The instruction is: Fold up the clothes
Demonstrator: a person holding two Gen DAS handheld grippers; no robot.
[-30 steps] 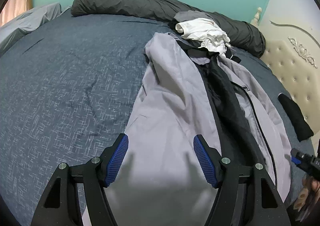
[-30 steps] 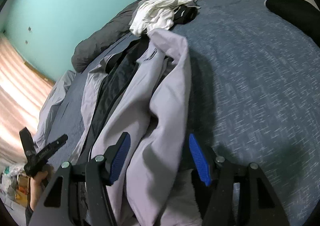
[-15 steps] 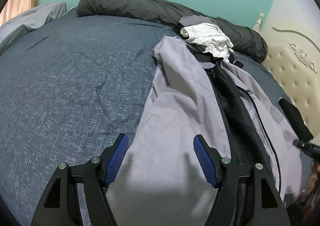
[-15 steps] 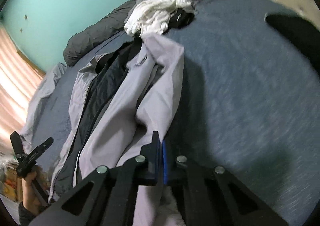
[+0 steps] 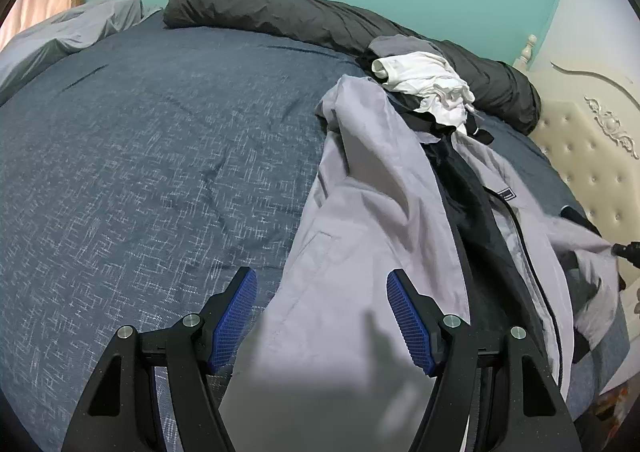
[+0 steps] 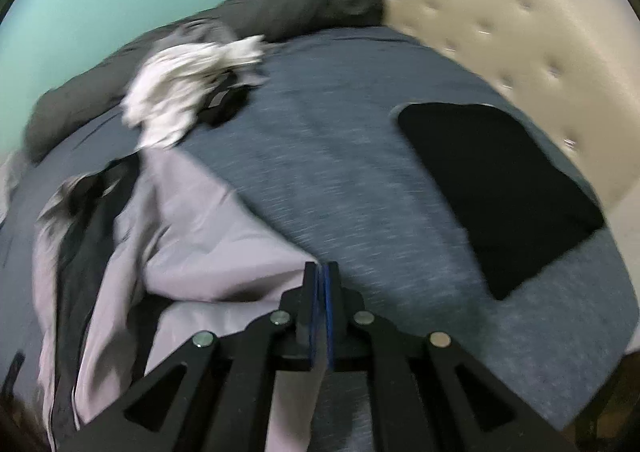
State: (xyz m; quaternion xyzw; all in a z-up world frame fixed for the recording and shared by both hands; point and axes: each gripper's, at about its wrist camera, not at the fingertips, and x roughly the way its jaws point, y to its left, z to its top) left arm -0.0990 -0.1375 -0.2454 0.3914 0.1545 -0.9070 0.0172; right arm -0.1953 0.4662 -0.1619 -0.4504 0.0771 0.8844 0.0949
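Observation:
A light grey jacket [image 5: 372, 212] with a black lining and a black zipper lies spread lengthwise on the dark blue bedspread [image 5: 140, 172]. My left gripper [image 5: 322, 316] hovers open over the jacket's near left panel, blue pads wide apart, nothing between them. In the right wrist view my right gripper [image 6: 321, 272] is shut on the edge of the grey jacket [image 6: 192, 244], pulling the cloth taut toward the right. That same right gripper [image 5: 624, 250] shows at the left view's right edge, holding the jacket's lifted hem.
A crumpled white garment [image 5: 428, 82] and dark clothes lie beyond the jacket's collar. A rolled dark grey duvet [image 5: 300, 18] lines the far side. A folded black garment [image 6: 500, 188] lies near the tufted cream headboard [image 6: 520, 24].
My right gripper closed on the jacket's edge and swung it rightward, lifting the hem. The left gripper stayed open and shifted slightly left of the jacket.

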